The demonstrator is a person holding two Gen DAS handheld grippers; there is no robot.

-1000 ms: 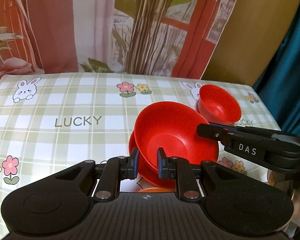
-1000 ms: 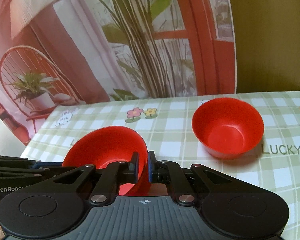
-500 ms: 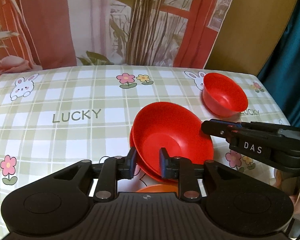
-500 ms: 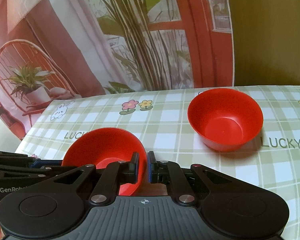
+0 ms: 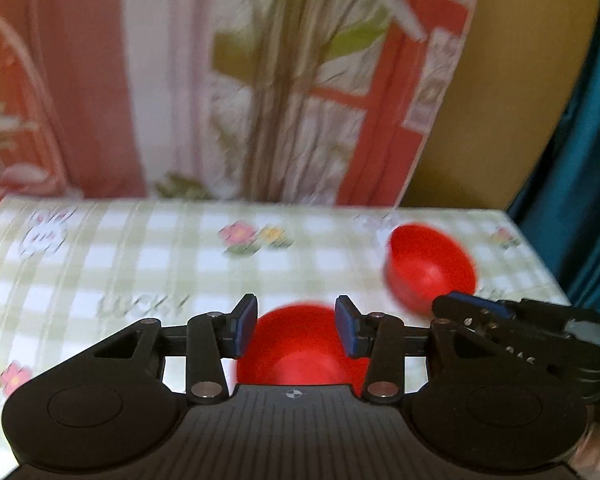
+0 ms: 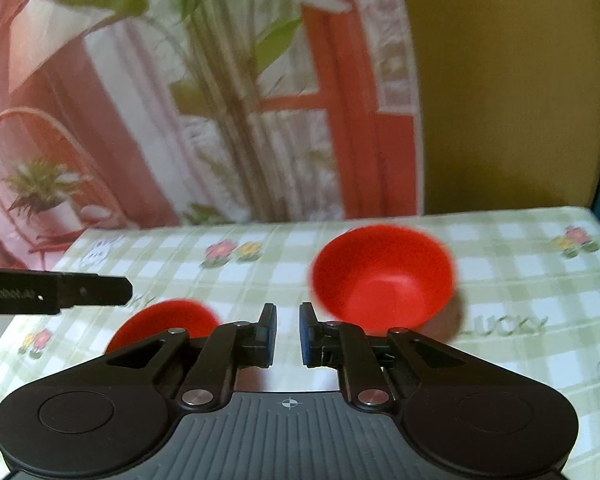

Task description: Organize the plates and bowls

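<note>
- Nearest, the left gripper [image 5: 296, 330] stands with its jaws parted and holding nothing – they have just been opening, and the wide red bowl [image 5: 300, 348] sits below and beyond the pads, free of them. It looks set down on purpose.
- The right gripper [image 6: 288, 334] shows a narrow gap, just opened, nothing in it – let go likewise, I judge.
- Farther off, the small red bowl [image 6: 382, 280] stands upright on the checked tablecloth [image 6: 520, 280], well apart from the wide one – likely next to be gathered.
</note>
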